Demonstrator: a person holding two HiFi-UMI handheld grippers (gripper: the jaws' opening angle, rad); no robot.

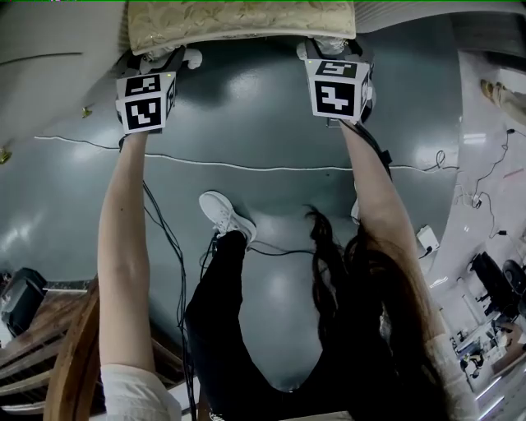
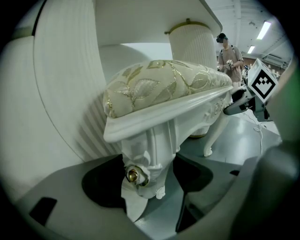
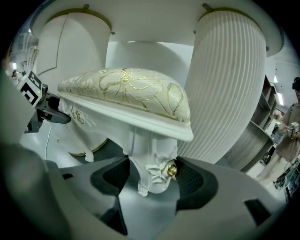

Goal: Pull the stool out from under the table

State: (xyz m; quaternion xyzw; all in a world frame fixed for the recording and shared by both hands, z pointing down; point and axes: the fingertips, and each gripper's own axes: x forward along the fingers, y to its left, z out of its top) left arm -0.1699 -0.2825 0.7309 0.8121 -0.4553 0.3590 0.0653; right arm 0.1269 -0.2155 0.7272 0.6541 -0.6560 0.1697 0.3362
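The left gripper point(image 1: 161, 59) squeezes one leg point(image 2: 149, 161) of the stool point(image 1: 238, 21). The right gripper point(image 1: 332, 51) squeezes the other leg point(image 3: 149, 171). The stool sits under the table point(image 3: 150, 21), between its fat posts point(image 3: 229, 79). The grabbing looks done. The pulling is still left, I think.

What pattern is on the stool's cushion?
Gold leaves on cream fabric cushion, clearest in the right gripper view.

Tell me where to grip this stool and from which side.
Grip the stool at its two carved front legs, just under the cushioned seat, coming from the open front. The legs fit between jaws; the seat is too wide, and table pedestals flank it.
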